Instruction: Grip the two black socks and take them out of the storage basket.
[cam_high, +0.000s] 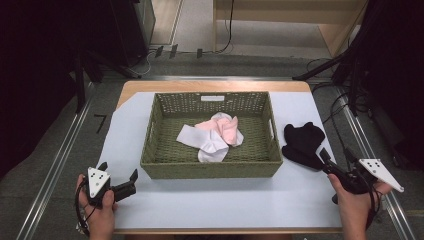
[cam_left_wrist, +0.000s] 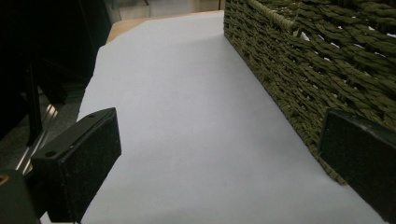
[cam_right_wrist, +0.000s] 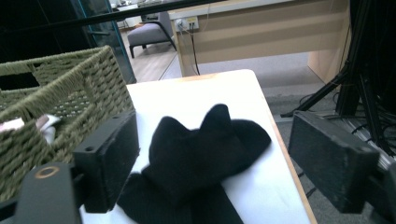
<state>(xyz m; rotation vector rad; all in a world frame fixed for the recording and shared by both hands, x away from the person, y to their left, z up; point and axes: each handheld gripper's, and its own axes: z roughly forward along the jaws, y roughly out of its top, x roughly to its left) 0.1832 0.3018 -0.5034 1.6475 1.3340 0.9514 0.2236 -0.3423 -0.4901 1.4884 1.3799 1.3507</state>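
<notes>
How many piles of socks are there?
2: white and pink socks inside the woven basket, and black socks on the table right of it. The number of socks within each pile is unclear.

Black hand-held gripper (cam_high: 334, 163) (grey plate)

Rough woven wicker basket (cam_high: 160, 162), soft matt black cloth socks (cam_high: 303, 142), smooth matt white table cover (cam_high: 225, 200), pale wooden table edge (cam_high: 135, 86)

Floor: grey carpet (cam_high: 60, 165) is lying around the counter, with metal rails (cam_high: 55, 170) running at 9 and 3 o'clock.
Furniture: a pale wooden desk (cam_high: 290, 20) is standing at 12 o'clock.
Cables: black leads (cam_high: 225, 35) are trailing beneath it.
Corners: both far sides are sitting in darkness.
</notes>
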